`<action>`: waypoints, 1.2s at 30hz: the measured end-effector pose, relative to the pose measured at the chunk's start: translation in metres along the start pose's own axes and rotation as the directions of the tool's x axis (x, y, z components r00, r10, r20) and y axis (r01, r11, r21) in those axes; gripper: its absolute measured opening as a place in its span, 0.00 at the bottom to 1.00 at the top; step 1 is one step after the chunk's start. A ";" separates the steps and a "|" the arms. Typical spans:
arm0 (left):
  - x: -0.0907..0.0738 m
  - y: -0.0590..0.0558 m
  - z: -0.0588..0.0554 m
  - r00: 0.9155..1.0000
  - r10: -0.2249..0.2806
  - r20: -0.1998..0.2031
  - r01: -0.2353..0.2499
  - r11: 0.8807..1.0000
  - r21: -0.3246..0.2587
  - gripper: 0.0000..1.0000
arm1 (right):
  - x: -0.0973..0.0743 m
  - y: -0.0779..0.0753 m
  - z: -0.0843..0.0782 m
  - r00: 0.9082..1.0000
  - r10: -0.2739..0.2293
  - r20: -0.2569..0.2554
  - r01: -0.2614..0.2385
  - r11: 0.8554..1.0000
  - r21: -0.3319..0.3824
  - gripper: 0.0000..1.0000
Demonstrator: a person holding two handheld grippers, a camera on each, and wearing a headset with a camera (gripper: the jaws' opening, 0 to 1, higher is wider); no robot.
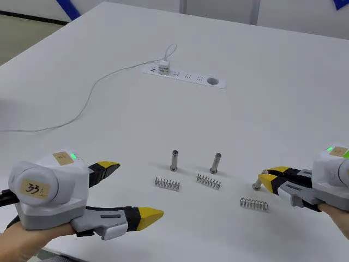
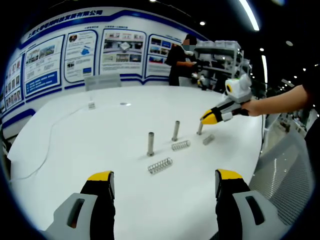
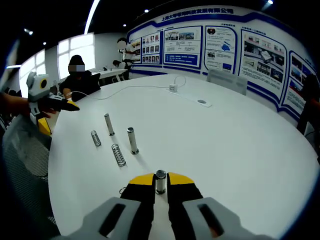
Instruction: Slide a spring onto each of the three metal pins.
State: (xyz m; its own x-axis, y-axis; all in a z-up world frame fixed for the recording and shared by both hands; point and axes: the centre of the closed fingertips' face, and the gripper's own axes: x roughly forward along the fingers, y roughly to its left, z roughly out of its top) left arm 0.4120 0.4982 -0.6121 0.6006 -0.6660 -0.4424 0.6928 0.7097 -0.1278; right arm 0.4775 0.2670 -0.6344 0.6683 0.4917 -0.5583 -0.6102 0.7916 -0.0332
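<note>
Each spring (image 1: pixel 167 183) lies on the table (image 1: pixel 272 120) before a pin (image 1: pixel 174 160), power strip (image 1: pixel 185 76) behind.

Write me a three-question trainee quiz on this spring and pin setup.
1. True or false: a spring already sits on one of the pins.
2. The right gripper is closed on: A) a spring, B) a pin, C) the power strip.
3. How many springs lie flat on the table?

Key:
1. False. All three pins stand bare.
2. B. The third pin stands between its jaws.
3. Three.
</note>
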 end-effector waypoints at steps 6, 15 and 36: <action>0.000 0.001 0.000 1.000 -0.001 0.003 0.001 1.000 -0.005 0.85 | -0.004 -0.002 0.002 1.000 -0.008 0.016 0.008 1.000 0.029 0.14; 0.001 0.000 0.000 1.000 -0.002 -0.003 0.002 1.000 0.014 0.84 | -0.013 0.000 -0.003 1.000 0.006 0.010 -0.006 1.000 0.015 0.17; 0.000 0.004 -0.004 1.000 0.017 -0.017 -0.017 1.000 0.017 0.81 | -0.007 0.039 -0.037 0.962 0.264 -0.070 -0.268 0.962 -0.055 0.24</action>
State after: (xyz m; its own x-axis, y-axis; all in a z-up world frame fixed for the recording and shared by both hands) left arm 0.4136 0.5017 -0.6161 0.6055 -0.6501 -0.4592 0.6894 0.7166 -0.1054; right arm 0.4334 0.2808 -0.6626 0.4517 0.6568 -0.6038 -0.7894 0.6096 0.0727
